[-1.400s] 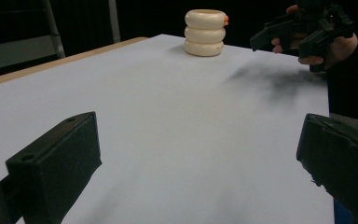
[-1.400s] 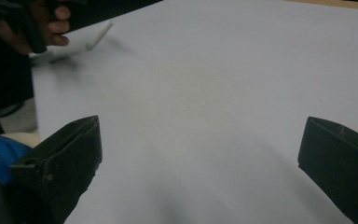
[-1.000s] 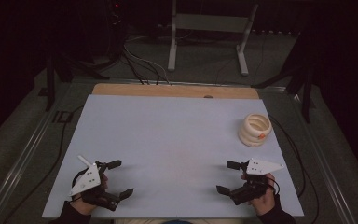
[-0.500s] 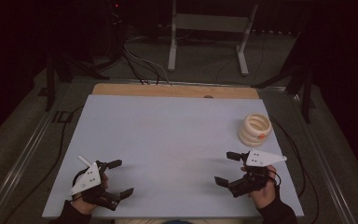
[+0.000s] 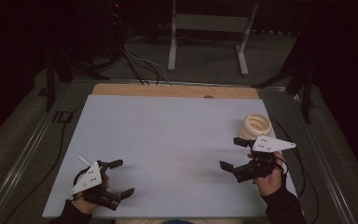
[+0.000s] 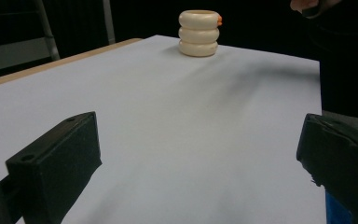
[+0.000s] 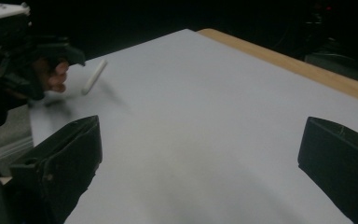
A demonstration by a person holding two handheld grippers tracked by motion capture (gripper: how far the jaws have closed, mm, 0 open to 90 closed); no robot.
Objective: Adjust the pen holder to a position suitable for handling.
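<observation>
A cream stack of three rings [image 5: 256,125] stands upright at the table's right side; in the left gripper view the cream stack [image 6: 199,33] is far off and has a small orange spot at its top edge. My right gripper [image 5: 230,152] hovers open just in front and to the left of it, with nothing between the jaws [image 7: 200,144]. My left gripper [image 5: 122,177] is open near the front left corner, also with nothing in it [image 6: 200,140]. A short white stick [image 7: 93,77] shows beside the left hand.
The pale blue table top [image 5: 168,135] has a wooden strip [image 5: 172,90] along its far edge. Beyond it are a metal stand [image 5: 207,28] and cables on the dark floor. A metal rail [image 5: 28,149] runs along the table's left side.
My right gripper has moved forward, closer to the cream ring stack, still open. The left gripper has stayed where it was.
</observation>
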